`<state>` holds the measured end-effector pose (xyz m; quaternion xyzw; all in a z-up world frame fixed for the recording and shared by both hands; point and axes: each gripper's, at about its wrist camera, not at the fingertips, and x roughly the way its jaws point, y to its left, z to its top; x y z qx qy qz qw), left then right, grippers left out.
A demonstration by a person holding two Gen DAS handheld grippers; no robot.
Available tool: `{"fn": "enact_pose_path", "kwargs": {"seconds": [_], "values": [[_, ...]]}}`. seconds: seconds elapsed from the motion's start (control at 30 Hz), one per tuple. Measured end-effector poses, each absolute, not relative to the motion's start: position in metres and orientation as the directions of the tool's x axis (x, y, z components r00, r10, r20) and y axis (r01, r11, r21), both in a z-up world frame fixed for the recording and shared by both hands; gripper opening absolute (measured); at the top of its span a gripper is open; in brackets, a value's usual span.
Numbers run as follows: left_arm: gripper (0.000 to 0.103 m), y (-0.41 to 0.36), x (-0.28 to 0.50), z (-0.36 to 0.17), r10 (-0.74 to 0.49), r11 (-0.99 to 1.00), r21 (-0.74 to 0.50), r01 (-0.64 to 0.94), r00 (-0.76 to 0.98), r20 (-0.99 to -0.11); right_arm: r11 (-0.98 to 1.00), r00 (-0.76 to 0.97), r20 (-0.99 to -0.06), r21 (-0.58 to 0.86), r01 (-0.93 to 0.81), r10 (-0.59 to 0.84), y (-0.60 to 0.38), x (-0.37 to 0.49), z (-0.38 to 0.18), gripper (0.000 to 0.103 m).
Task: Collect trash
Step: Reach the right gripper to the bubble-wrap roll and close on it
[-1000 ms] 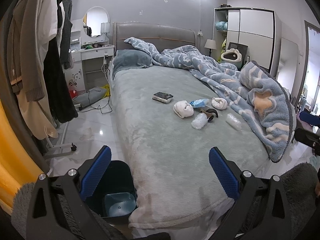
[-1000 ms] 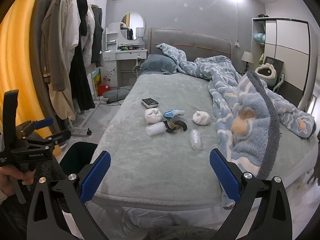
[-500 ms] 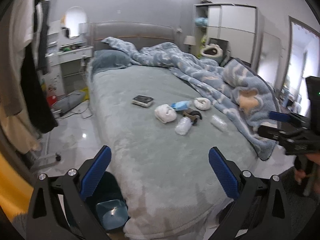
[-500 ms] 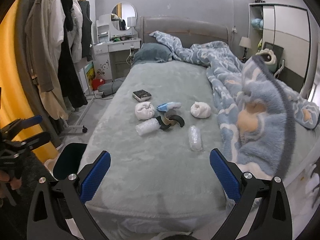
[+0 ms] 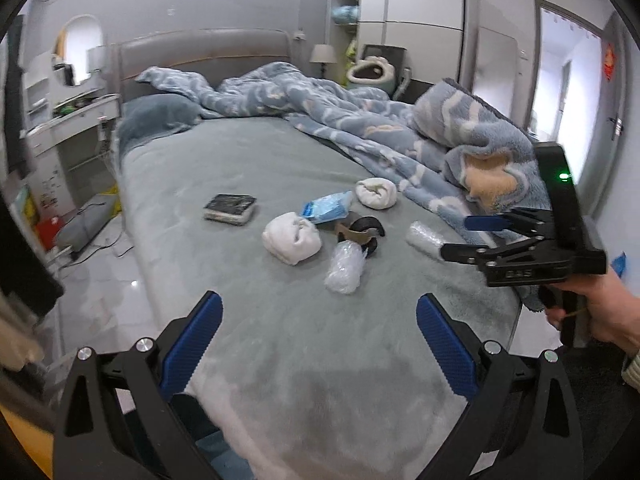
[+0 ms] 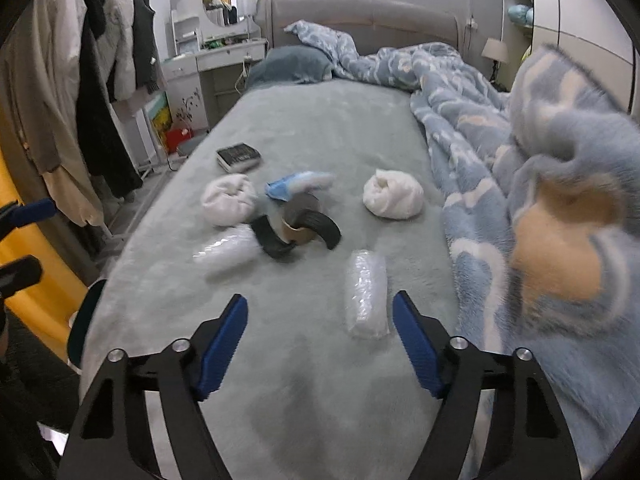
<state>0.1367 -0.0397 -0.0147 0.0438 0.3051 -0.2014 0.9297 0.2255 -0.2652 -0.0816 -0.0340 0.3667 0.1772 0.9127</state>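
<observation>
Hovering over the foot of the bed (image 6: 320, 128), the right tool (image 6: 320, 344) has its blue pads (image 6: 222, 344) spread apart and empty. Just ahead of its right pad lies a clear bubble-wrap roll (image 6: 366, 294) on the grey cover. Farther on sit a tape roll (image 6: 300, 226) with curved black pieces, a second wrap bundle (image 6: 226, 250) to its left, two white wads (image 6: 229, 199) (image 6: 393, 195), a blue wrapper (image 6: 298, 183) and a small book (image 6: 239, 157).

The left tool (image 5: 318, 338) is also wide apart, holding nothing, above the same cover. Ahead of it lie a wrap bundle (image 5: 345, 266), a white wad (image 5: 292, 237), the tape roll (image 5: 360, 230), the blue wrapper (image 5: 326, 207), the book (image 5: 230, 209) and the far wad (image 5: 376, 193). At right, the other tool (image 5: 476, 238) pokes in over the second wrap roll (image 5: 420, 236), beside the rumpled blanket (image 5: 460, 136).

A dark bin (image 6: 84, 322) stands on the floor by the bed's left edge; its contents are hidden.
</observation>
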Motion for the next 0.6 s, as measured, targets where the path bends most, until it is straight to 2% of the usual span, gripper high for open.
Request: {"fn": "enact_pose_path", "kwargs": {"seconds": [0.2, 0.33, 0.4, 0.6], "values": [[0.097, -0.057, 0.170, -0.031, -0.384, 0.879, -0.018, 0.476, 0.686, -0.618, 0.937, 0.653, -0.700, 0.070, -0.342, 0.291, -0.259, 0.256, -0.097, 0.068], [0.088, -0.068, 0.189, -0.043, -0.397, 0.863, -0.021, 0.505, 0.651, -0.647, 0.939, 0.642, -0.714, 0.065, -0.337, 0.280, -0.257, 0.271, -0.106, 0.065], [0.088, -0.074, 0.198, -0.049, -0.400, 0.856, -0.022, 0.517, 0.635, -0.661, 0.941, 0.633, -0.724, 0.064, -0.333, 0.274, -0.257, 0.277, -0.112, 0.063], [0.083, -0.088, 0.222, -0.067, -0.402, 0.848, -0.039, 0.529, 0.593, -0.697, 0.944, 0.608, -0.747, 0.080, -0.319, 0.269, -0.261, 0.289, -0.125, 0.051]]}}
